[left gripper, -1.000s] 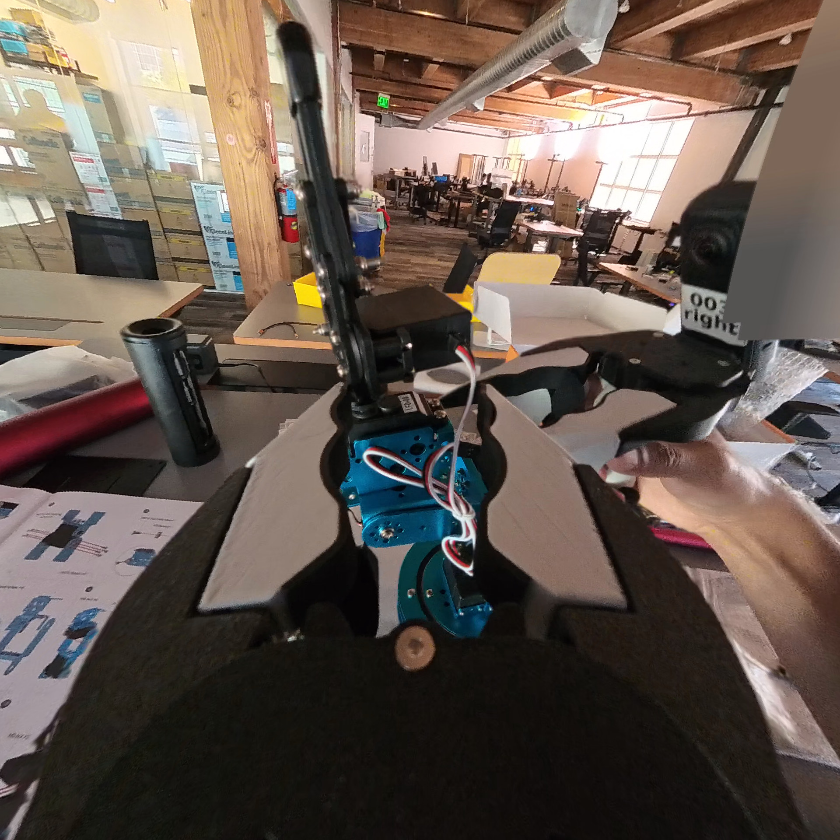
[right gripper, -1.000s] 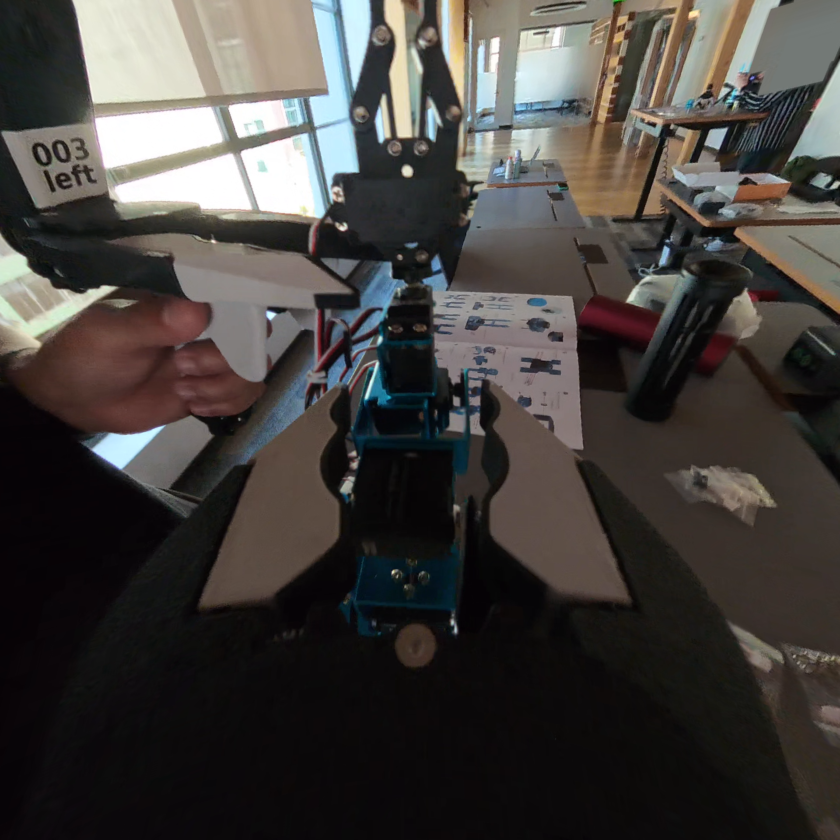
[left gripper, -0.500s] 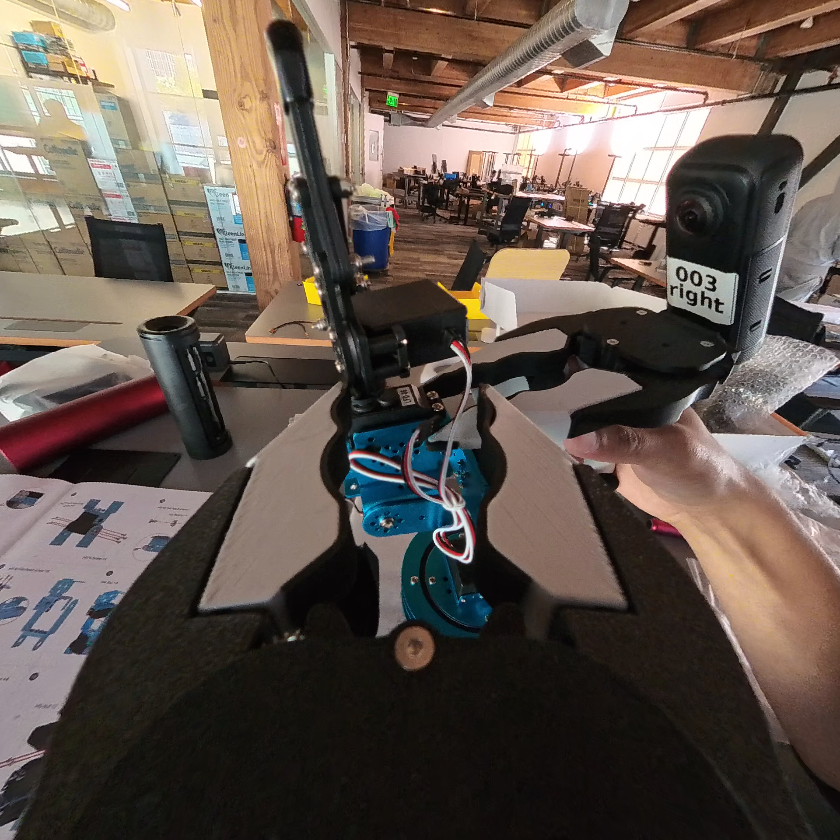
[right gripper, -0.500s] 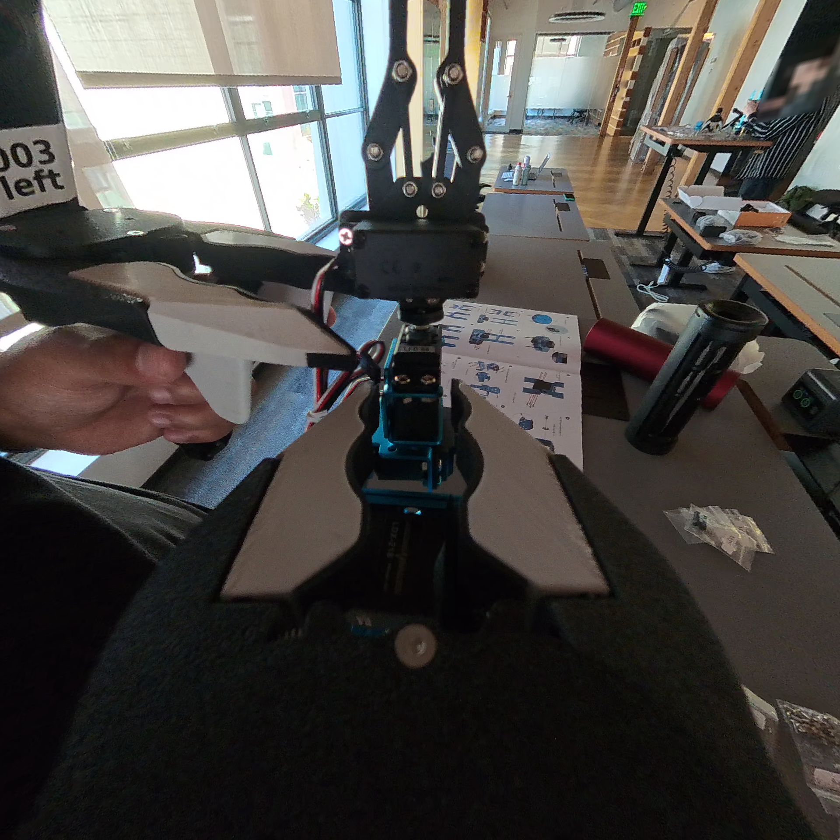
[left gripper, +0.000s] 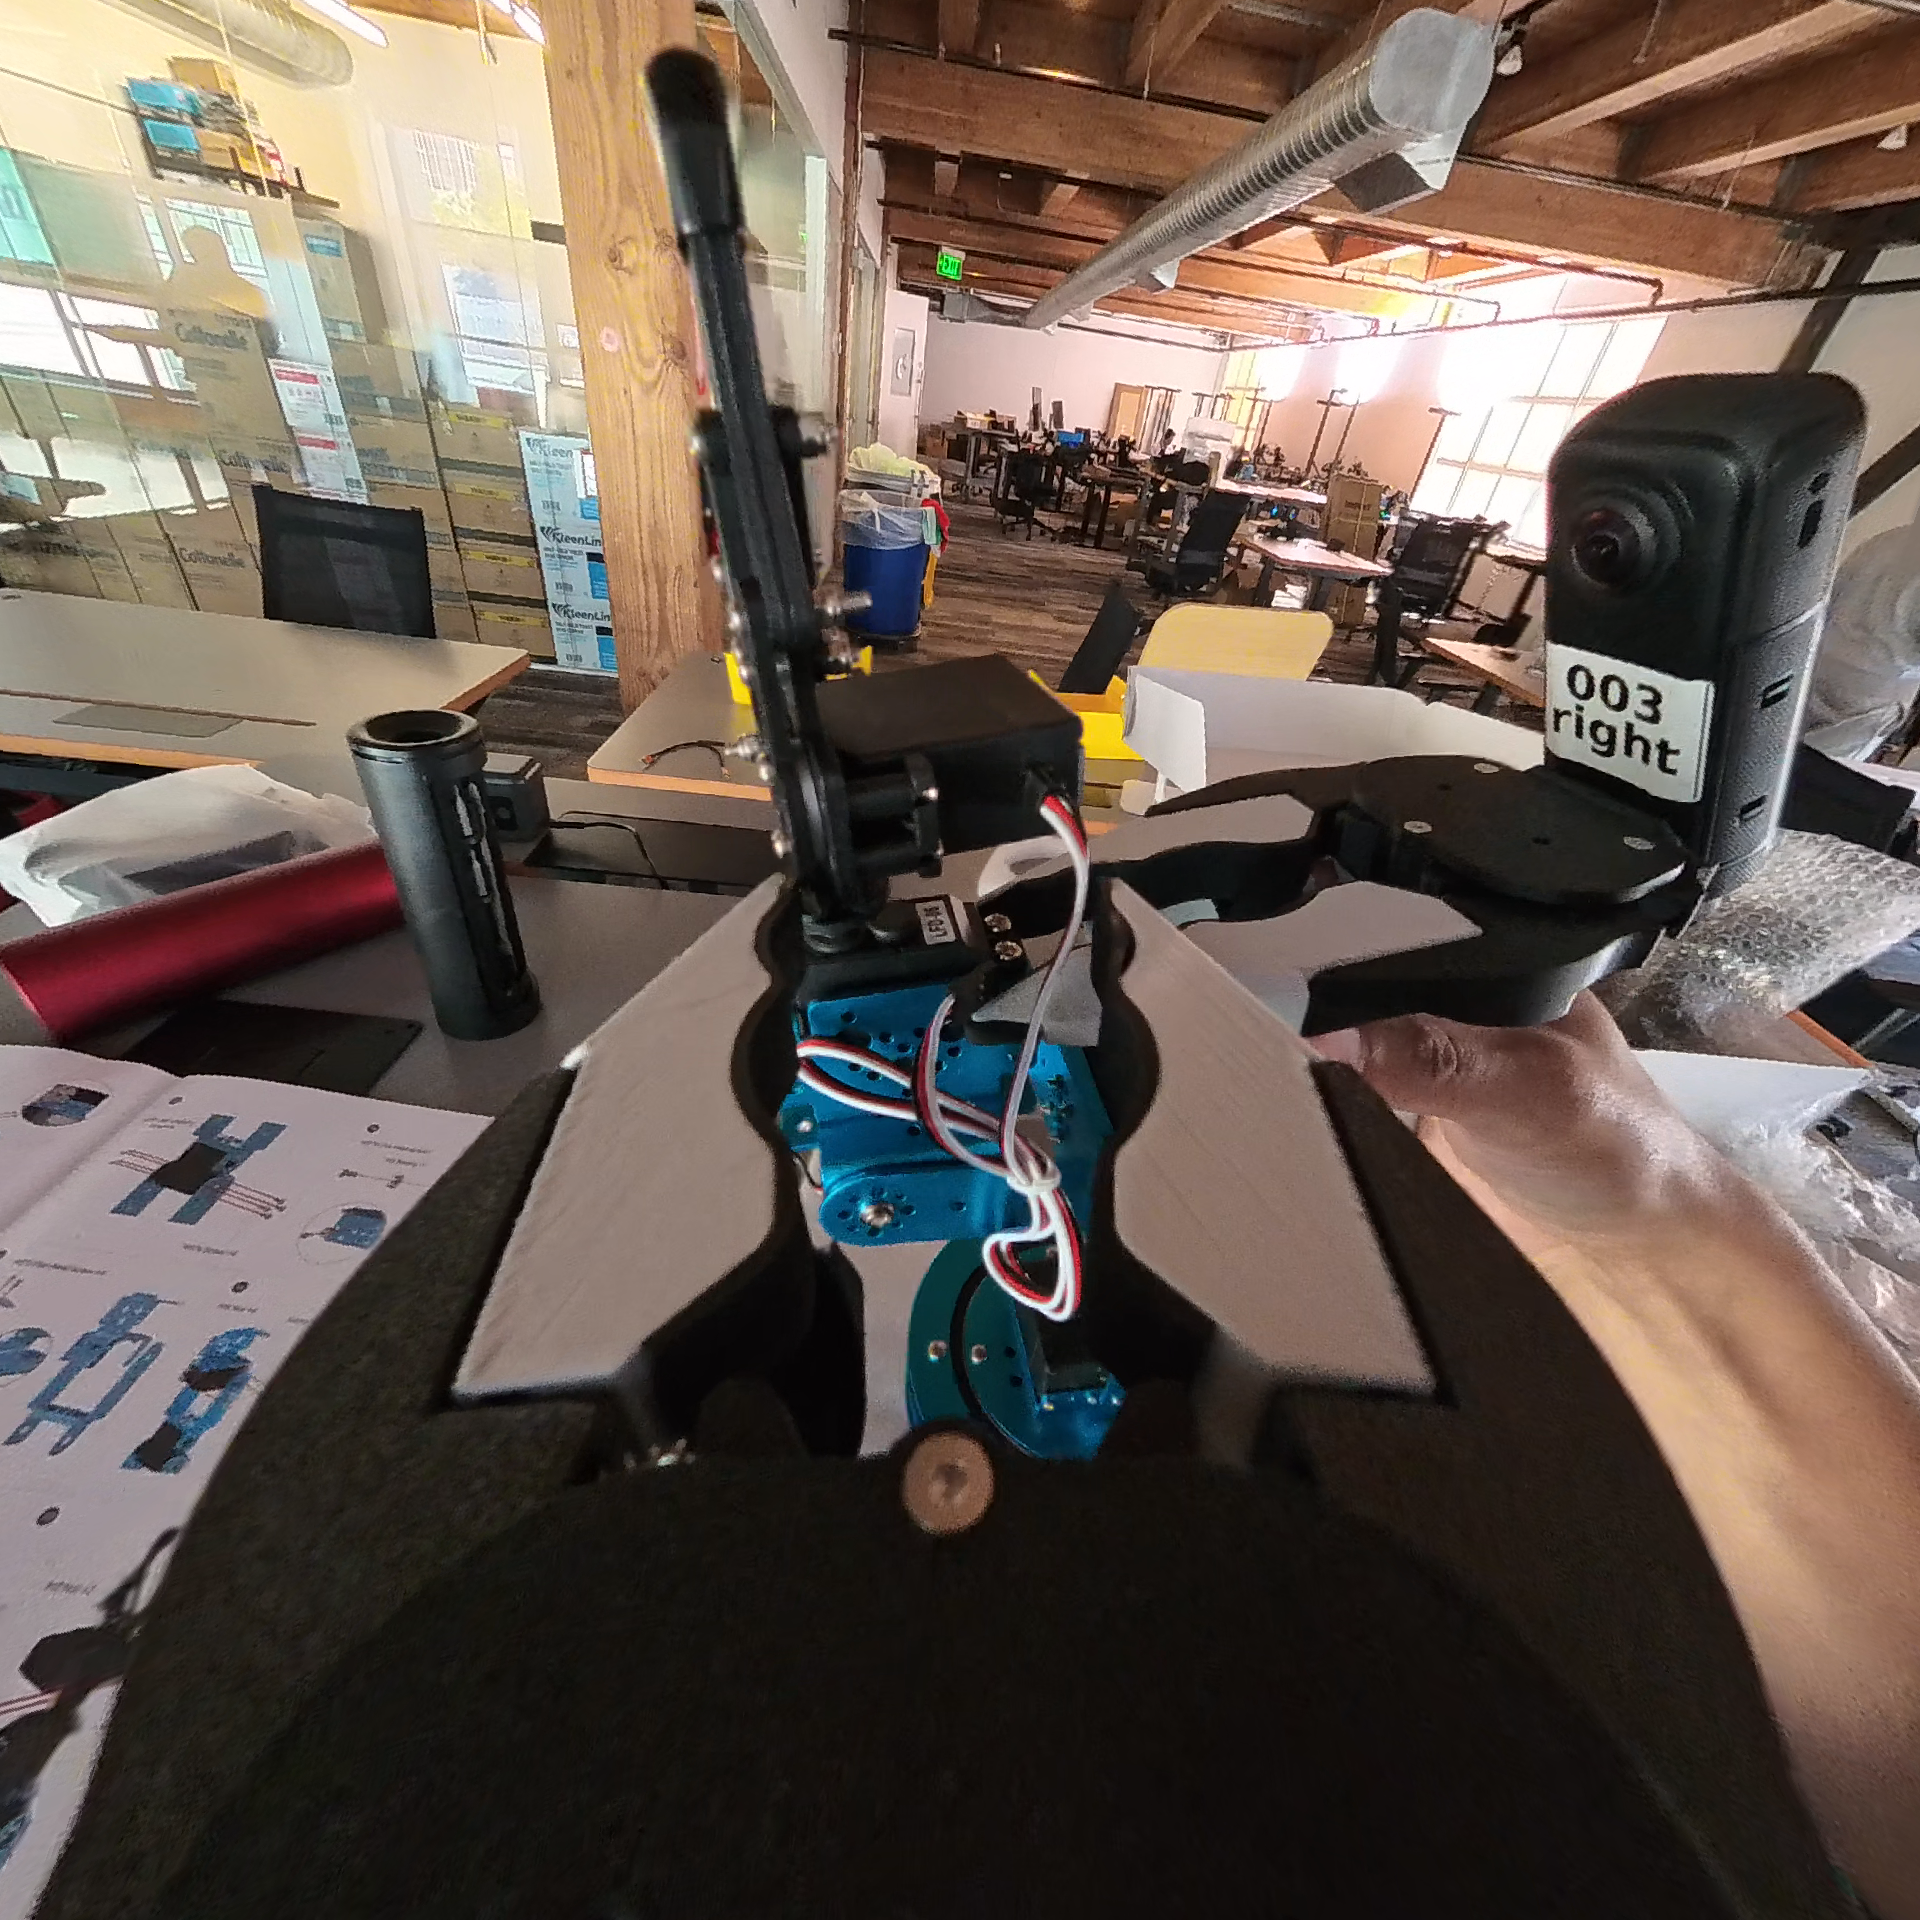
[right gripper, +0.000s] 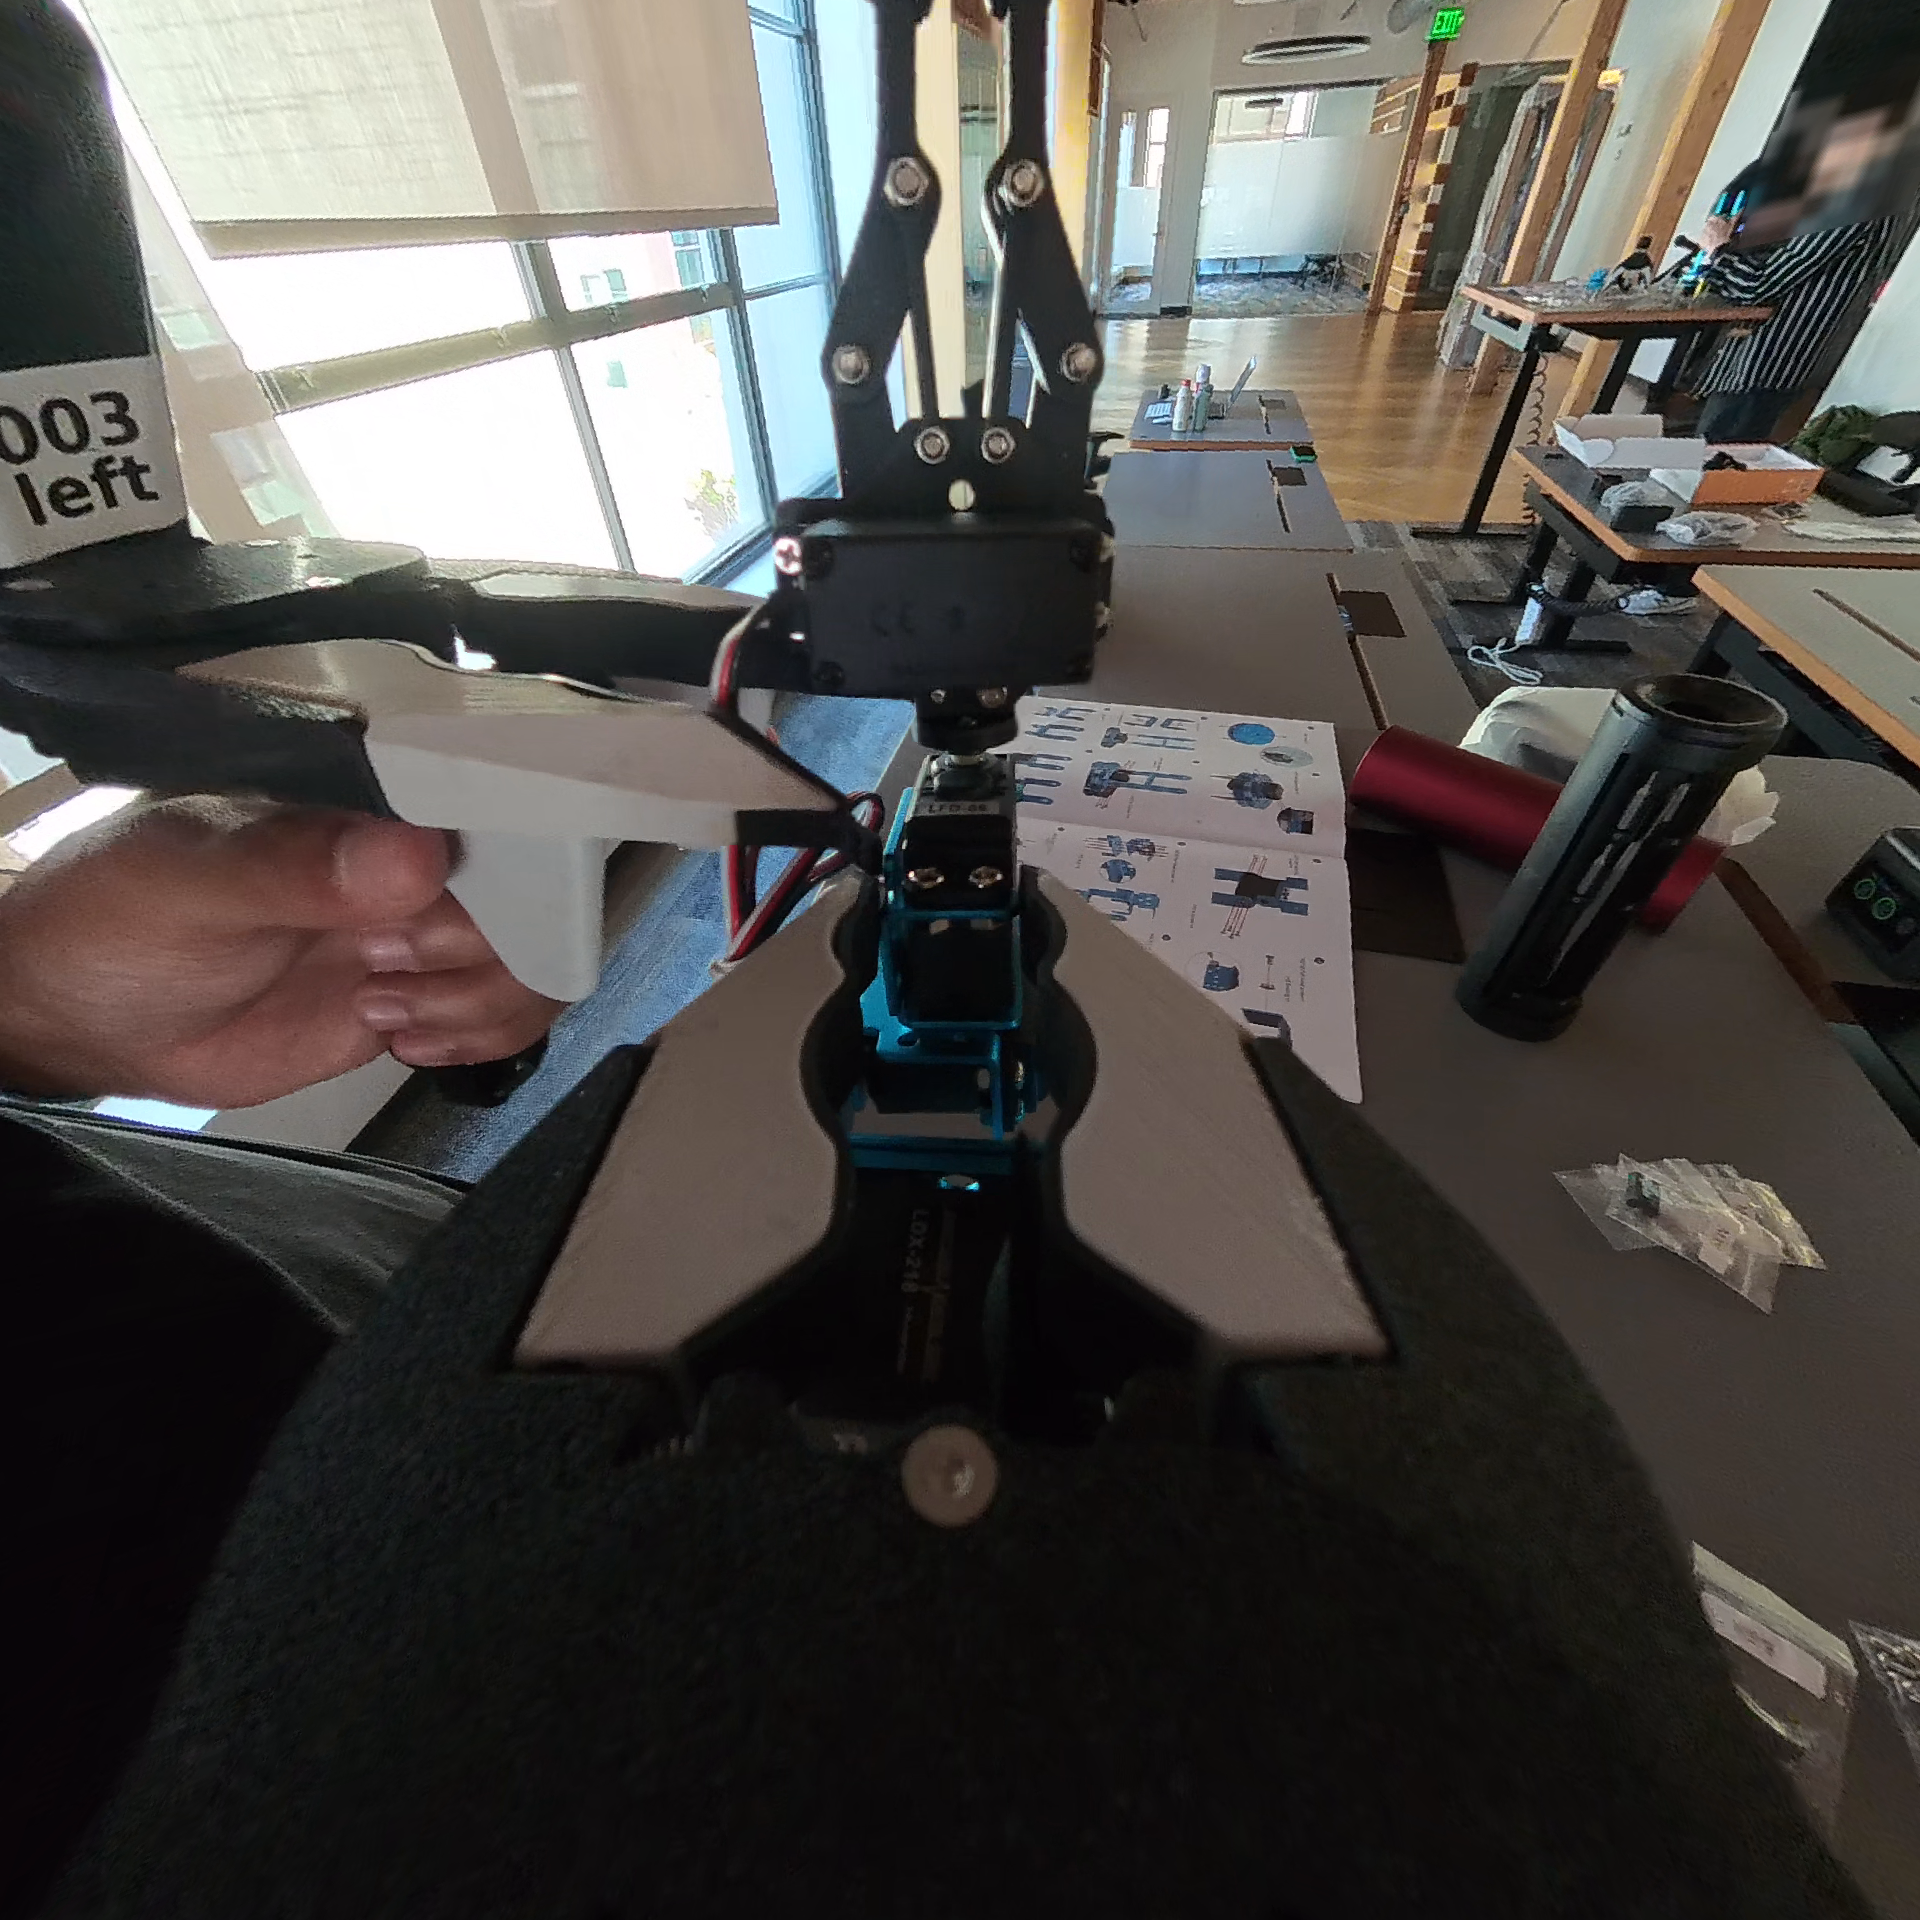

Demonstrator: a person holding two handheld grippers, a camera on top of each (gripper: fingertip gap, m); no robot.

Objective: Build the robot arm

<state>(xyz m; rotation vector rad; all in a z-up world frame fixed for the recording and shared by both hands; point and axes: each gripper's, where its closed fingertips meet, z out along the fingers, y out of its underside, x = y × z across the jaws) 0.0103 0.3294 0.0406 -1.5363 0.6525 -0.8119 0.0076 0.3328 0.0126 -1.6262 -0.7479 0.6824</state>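
A small robot arm kit (left gripper: 935, 1122) has blue metal brackets, black servos, red-white-black wires and a black claw (left gripper: 727, 416) pointing up. My left gripper (left gripper: 945, 935) is shut on its blue bracket, one finger (left gripper: 644, 1122) on each side. My right gripper (left gripper: 1049, 987) reaches in from the right, held by a hand (left gripper: 1507, 1122). In the right wrist view my right gripper (right gripper: 951, 914) is shut on the blue bracket and servo (right gripper: 951, 987) below the claw servo (right gripper: 951, 613). The left gripper (right gripper: 821, 821) comes in from the left beside the wires.
An open instruction booklet (right gripper: 1195, 831) lies on the grey table (right gripper: 1558, 1403). Beside it stand a black cylinder (right gripper: 1600, 862) and lie a red tube (right gripper: 1455, 800). Small parts bags (right gripper: 1694, 1226) lie to the right. A white box (left gripper: 1299, 727) and bubble wrap (left gripper: 1766, 935) are behind. My left and right fingertips are right by each other.
My right gripper has slid up the kit and closed tighter on the upper blue bracket. In the left wrist view its body has swung upright into view. The left gripper's hold looks unchanged.
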